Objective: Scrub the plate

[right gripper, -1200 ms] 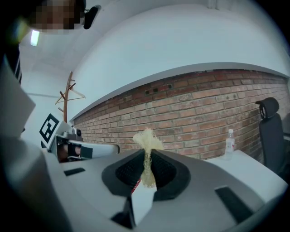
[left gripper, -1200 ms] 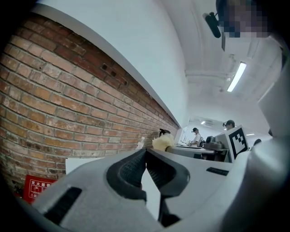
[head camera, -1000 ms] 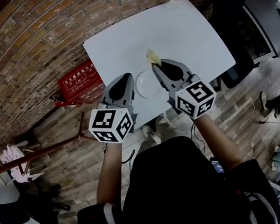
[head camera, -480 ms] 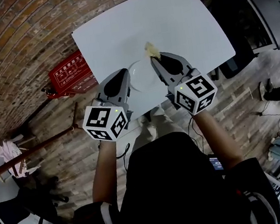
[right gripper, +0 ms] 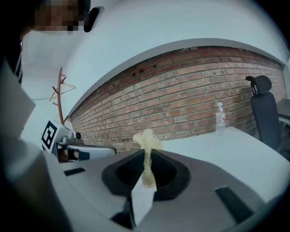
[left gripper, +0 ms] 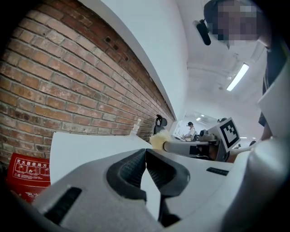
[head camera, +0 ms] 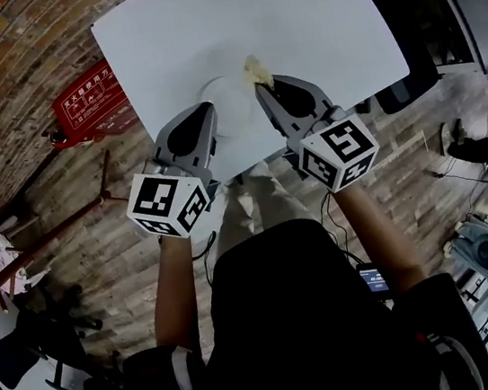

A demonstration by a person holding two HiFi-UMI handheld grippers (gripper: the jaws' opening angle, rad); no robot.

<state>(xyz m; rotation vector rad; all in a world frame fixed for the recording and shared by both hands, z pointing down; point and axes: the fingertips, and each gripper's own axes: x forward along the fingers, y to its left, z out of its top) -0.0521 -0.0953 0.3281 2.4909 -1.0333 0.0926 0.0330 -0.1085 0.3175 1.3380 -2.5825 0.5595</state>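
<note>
Pinching sponge (head camera: 254,70) in R gripper (head camera: 262,87) at plate (head camera: 228,103) rim, abt to scrub. Holding L gripper (head camera: 204,112) shut beside plate, grip unclear. Next probably needing sponge pressed down, rubbed across.

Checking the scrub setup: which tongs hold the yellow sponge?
The right tongs: a yellow sponge is pinched between them. The left tongs are shut on nothing.

Plate (head camera: 234,114) lies on the table (head camera: 317,15), sponge (head camera: 255,72) at its right rim.
</note>
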